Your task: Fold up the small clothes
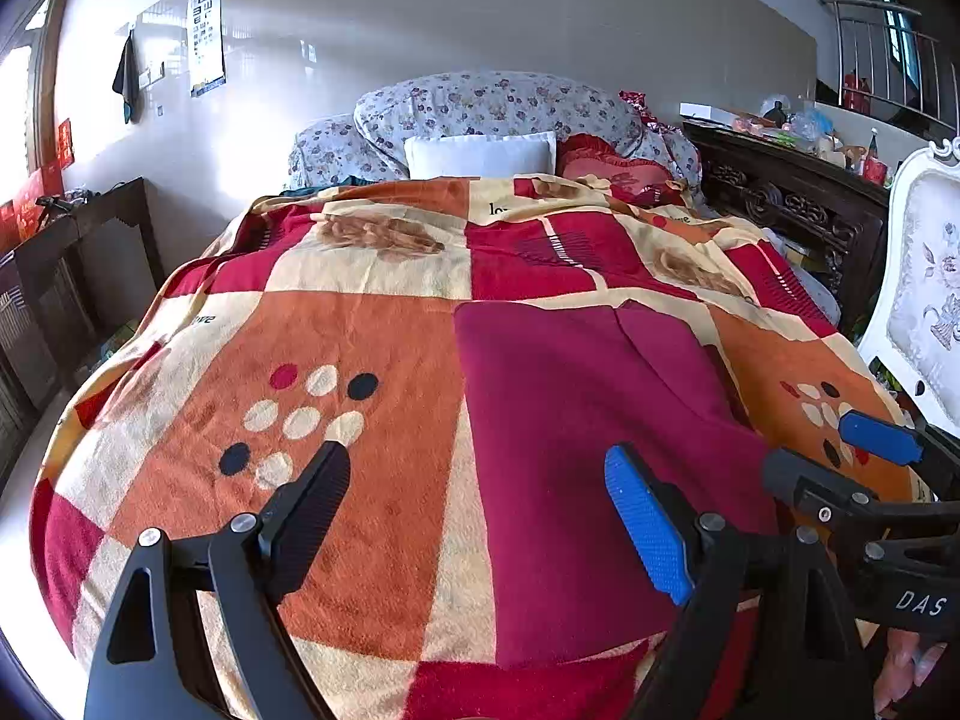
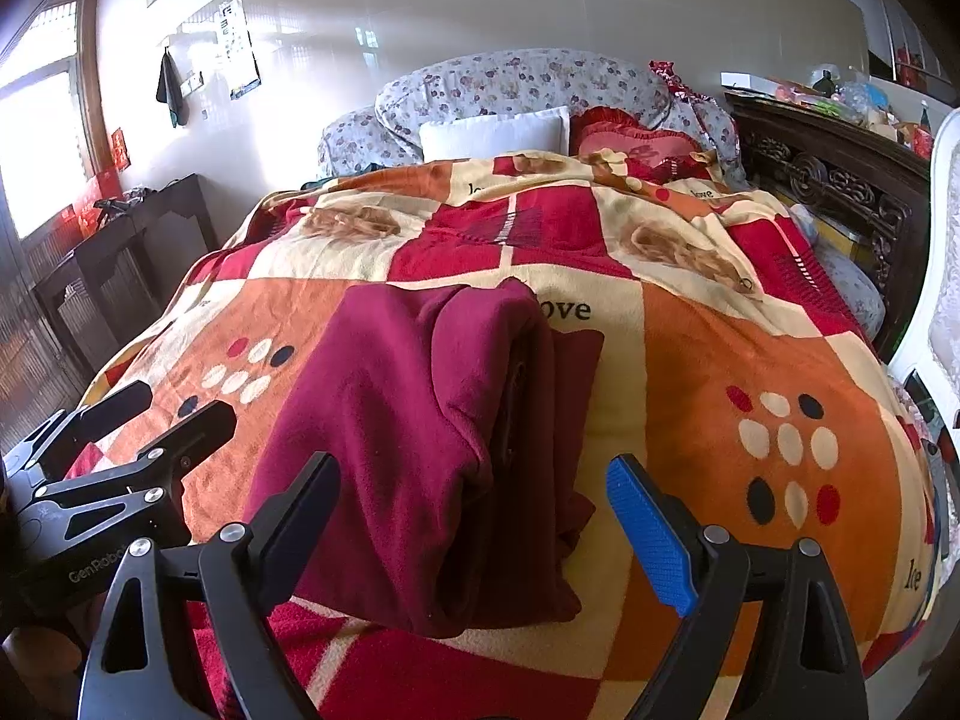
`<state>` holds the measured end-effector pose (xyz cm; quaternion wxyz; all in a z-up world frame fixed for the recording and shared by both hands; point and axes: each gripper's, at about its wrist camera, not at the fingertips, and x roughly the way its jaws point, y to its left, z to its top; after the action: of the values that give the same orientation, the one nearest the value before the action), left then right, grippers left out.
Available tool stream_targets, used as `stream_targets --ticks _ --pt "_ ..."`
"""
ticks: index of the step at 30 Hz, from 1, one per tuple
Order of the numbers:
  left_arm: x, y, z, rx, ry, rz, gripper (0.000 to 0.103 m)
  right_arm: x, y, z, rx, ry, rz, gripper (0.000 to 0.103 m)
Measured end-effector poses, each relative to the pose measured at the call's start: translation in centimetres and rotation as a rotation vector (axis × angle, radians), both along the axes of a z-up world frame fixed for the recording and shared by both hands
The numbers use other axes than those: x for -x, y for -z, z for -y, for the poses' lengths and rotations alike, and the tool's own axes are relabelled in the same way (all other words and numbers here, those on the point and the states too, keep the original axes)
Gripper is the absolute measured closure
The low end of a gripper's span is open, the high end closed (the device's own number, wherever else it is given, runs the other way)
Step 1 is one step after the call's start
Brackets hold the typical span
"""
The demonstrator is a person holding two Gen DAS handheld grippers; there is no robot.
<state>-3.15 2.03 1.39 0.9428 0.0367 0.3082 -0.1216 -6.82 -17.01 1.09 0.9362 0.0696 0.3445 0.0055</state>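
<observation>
A dark red fleece garment (image 2: pixel 420 438) lies folded lengthwise on the patterned blanket (image 2: pixel 720 348), its layered edge facing right. It shows flat in the left wrist view (image 1: pixel 570 420). My right gripper (image 2: pixel 474 516) is open and empty, just above the garment's near end. My left gripper (image 1: pixel 480 510) is open and empty, over the garment's left edge near the front of the bed. The right gripper (image 1: pixel 840 450) shows at the right of the left wrist view. The left gripper (image 2: pixel 162 414) shows at the left of the right wrist view.
White pillow (image 1: pixel 480 157), red cushion (image 1: pixel 606 168) and a floral duvet (image 1: pixel 480 102) sit at the bed's head. A carved dark wooden cabinet (image 1: pixel 792 204) and a white chair (image 1: pixel 924 300) stand on the right. A dark side table (image 1: pixel 90 240) stands on the left.
</observation>
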Motion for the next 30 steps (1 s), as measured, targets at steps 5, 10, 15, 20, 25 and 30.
stream_targets --ticks 5,10,15,20,25,30 --pt "-0.1 0.2 0.0 0.0 0.003 -0.003 0.017 -0.2 0.1 0.0 0.0 -0.003 -0.009 0.009" --pt "-0.1 0.3 0.0 -0.001 0.005 -0.003 0.017 -0.4 0.3 0.0 0.005 -0.007 -0.015 0.009" --pt "-0.4 0.4 0.1 -0.001 0.008 -0.007 0.017 -0.7 0.6 0.0 0.004 -0.007 -0.025 0.009" --pt "-0.6 0.7 0.3 -0.002 0.012 -0.012 0.017 -0.7 0.7 0.1 0.0 -0.009 -0.03 0.009" --pt "-0.7 1.0 0.4 -0.009 0.014 -0.011 0.017 -1.0 1.2 0.3 -0.003 -0.01 -0.042 0.009" --pt "-1.1 1.4 0.4 -0.015 0.018 -0.012 0.017 -1.4 1.6 0.9 -0.01 -0.004 -0.051 0.009"
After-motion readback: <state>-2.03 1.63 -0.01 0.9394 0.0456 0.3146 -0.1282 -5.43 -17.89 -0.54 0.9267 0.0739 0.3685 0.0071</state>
